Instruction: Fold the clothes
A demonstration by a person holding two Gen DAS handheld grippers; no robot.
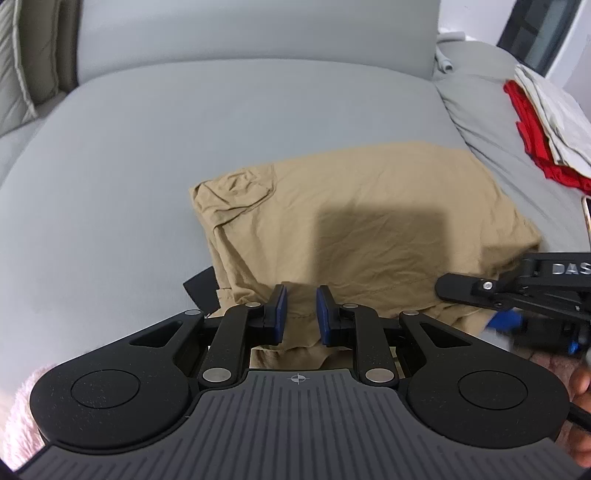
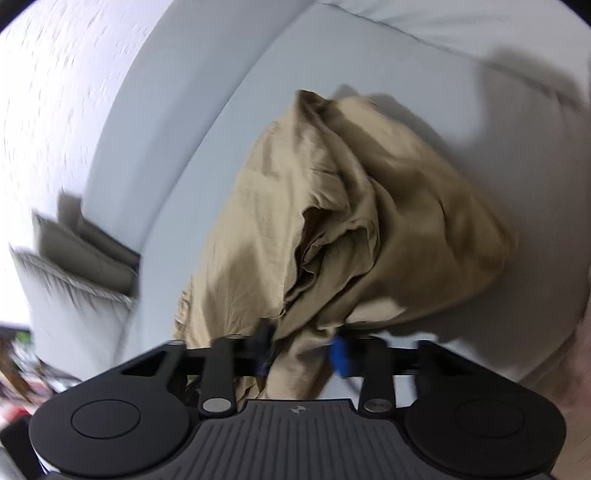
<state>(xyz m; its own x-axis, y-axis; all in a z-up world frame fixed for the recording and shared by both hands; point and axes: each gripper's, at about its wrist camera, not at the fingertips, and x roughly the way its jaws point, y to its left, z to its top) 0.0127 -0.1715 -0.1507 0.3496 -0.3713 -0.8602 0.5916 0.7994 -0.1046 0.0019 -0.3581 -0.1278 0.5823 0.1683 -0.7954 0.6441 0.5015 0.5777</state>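
A tan garment [image 1: 369,221] lies folded and wrinkled on the grey sofa seat [image 1: 129,166]. My left gripper [image 1: 301,314] is at its near hem, the blue pads closed in on a bunch of the cloth. The right gripper [image 1: 480,306] comes in from the right at the garment's near right corner. In the blurred right wrist view the tan garment [image 2: 332,221] rises in a crumpled heap from my right gripper [image 2: 303,350], which is shut on a gathered fold of it. A black tag [image 1: 201,291] sticks out beside the hem.
A stack of red and white clothes [image 1: 535,129] sits at the far right on a grey cushion [image 1: 480,92]. A piped pillow [image 1: 22,74] stands at the back left. Something pink and fluffy [image 1: 22,406] shows at the lower left edge. The sofa backrest [image 1: 258,29] rises behind.
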